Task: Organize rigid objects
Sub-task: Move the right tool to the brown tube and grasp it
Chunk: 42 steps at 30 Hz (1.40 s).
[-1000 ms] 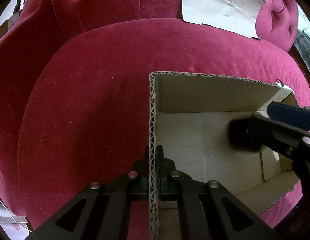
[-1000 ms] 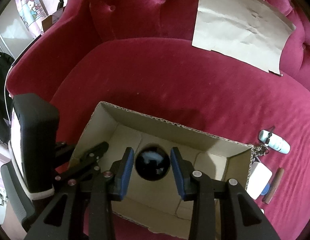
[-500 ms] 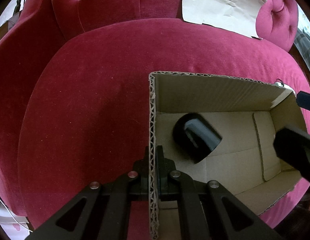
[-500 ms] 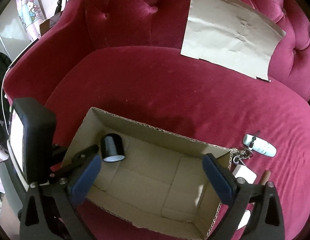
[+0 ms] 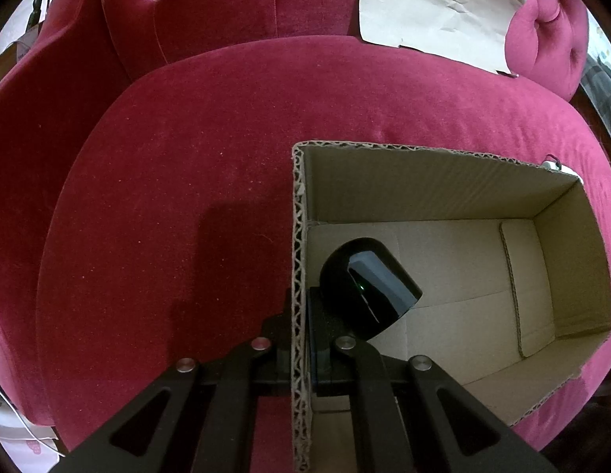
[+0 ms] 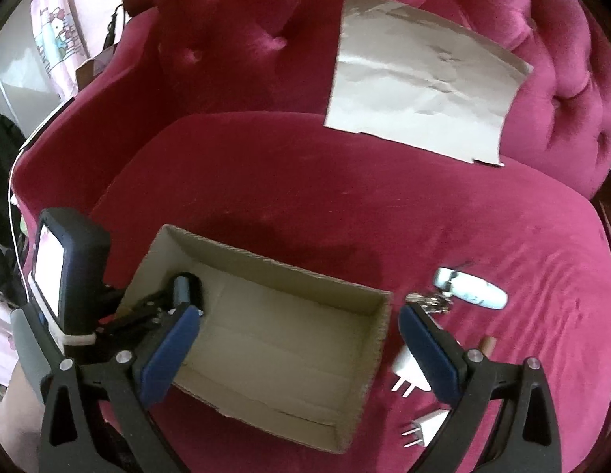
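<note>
An open cardboard box (image 5: 423, 181) rests on a red velvet sofa seat. My left gripper (image 5: 301, 315) is shut on the box's left wall, one finger inside and one outside. A glossy black rounded object (image 5: 368, 287) lies loose on the box floor against that wall, close to the inner finger. In the right wrist view the black object (image 6: 185, 287) sits at the box's (image 6: 273, 264) left end, beside the left gripper (image 6: 155, 303). My right gripper (image 6: 301, 351) hangs above the box's right half, open wide, with nothing between its blue pads (image 6: 171, 354).
Right of the box on the seat lie a white key fob (image 6: 471, 287) with keys (image 6: 427, 299), two white plug adapters (image 6: 408, 370), and a brown stick (image 6: 486, 345). A creased paper sheet (image 6: 419, 90) leans on the tufted backrest. The seat left of the box is bare velvet.
The right gripper opened and let go of the black object, which dropped into the box and rolled to its left wall. The right gripper then rose and drew back rightward. The left gripper stayed put.
</note>
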Each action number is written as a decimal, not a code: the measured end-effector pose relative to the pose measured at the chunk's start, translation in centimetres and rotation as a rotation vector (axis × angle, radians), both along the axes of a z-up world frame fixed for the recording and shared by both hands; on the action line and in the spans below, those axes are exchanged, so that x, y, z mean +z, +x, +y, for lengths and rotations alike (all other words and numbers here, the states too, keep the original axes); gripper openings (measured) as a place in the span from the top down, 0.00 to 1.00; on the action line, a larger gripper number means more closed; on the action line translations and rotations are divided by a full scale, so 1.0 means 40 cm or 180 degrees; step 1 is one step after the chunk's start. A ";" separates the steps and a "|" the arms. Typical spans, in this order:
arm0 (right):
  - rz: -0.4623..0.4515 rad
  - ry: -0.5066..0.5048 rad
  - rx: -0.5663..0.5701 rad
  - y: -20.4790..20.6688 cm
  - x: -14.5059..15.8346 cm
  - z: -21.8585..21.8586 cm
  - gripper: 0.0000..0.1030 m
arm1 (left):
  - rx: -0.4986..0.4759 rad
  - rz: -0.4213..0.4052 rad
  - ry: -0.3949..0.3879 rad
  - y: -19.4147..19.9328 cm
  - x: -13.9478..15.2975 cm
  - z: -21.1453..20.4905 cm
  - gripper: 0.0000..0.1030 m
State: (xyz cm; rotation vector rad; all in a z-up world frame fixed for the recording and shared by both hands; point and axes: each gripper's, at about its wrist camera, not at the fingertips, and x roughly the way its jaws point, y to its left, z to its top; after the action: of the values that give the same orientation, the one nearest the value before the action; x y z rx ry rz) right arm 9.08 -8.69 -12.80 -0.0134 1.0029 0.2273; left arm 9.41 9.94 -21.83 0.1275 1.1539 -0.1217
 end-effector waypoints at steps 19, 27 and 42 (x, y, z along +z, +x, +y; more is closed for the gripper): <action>-0.0014 -0.0149 -0.0537 -0.008 -0.003 -0.245 0.00 | -0.0001 0.0001 0.0004 0.001 0.000 0.000 0.97; 0.0055 -0.0248 -0.0744 -0.012 -0.031 -0.334 0.00 | -0.0002 -0.0001 0.0007 0.000 -0.003 0.001 0.97; 0.0551 -0.0358 -0.0884 -0.023 -0.159 -0.424 0.00 | -0.0003 -0.0001 0.0011 0.001 -0.002 0.002 0.97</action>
State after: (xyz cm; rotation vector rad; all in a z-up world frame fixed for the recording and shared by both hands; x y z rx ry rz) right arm 8.16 -25.65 -19.17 0.0438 1.1759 -0.0837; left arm 9.46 10.04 -21.92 0.1313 1.1537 -0.1206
